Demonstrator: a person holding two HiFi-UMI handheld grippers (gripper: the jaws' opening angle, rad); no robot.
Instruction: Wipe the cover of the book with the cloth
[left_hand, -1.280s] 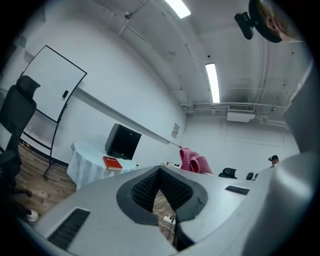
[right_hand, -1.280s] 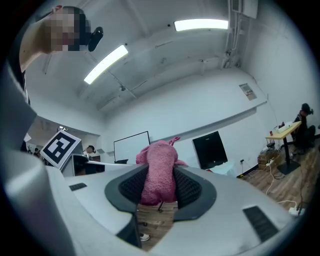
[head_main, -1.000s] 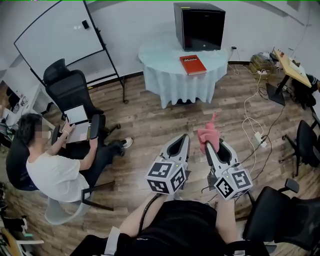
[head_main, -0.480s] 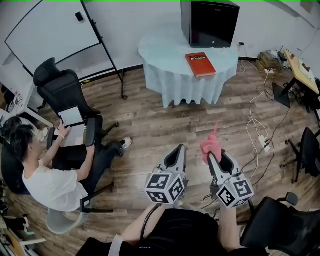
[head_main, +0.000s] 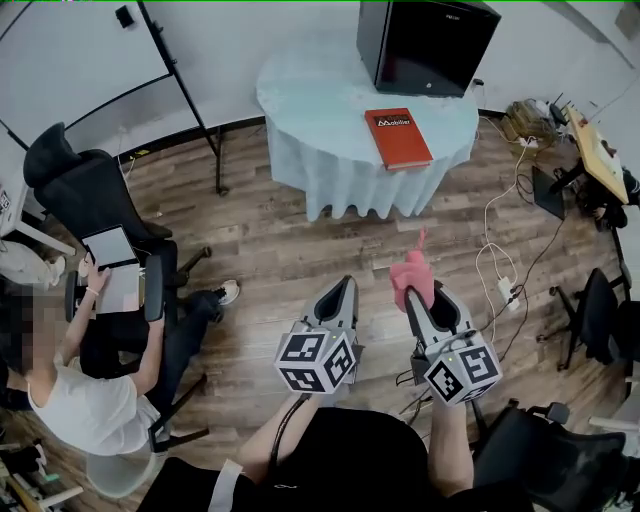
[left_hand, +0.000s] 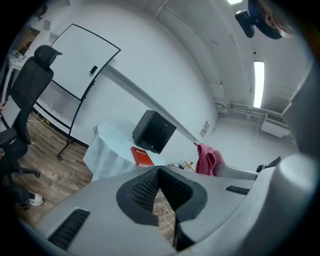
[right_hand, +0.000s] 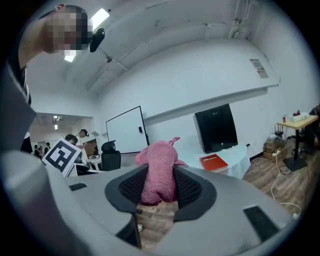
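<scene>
Right gripper (head_main: 420, 300) is clamping the pink cloth (head_main: 411, 272). Left gripper (head_main: 343, 284) is sitting closed, apparently empty. Book (head_main: 398, 137) is lying on the table (head_main: 300, 95), well ahead of both.

Left gripper (head_main: 343, 287) closed, empty — right gripper (head_main: 424, 297) clamping cloth (head_main: 411, 277).

Table (head_main: 310, 100) stands far centre. A box-shaped cabinet (head_main: 425, 45) sits on its far right part; the book (head_main: 398, 138) lies flat on the table just near of the cabinet, close to the near right edge. Whiteboard (head_main: 80, 60) stands far left, with an office chair (head_main: 85, 195) near of it. A seated person (head_main: 90, 400) is at near left, with a tablet (head_main: 108, 246) in front of them. Left gripper (head_main: 345, 285) and right gripper (head_main: 422, 300) are side by side at near centre, well apart from the table. The cloth (head_main: 411, 275) sits between the right gripper's jaws. Cables (head_main: 505, 270) lie on the floor to the right, and a desk (head_main: 598, 140) stands far right.
</scene>
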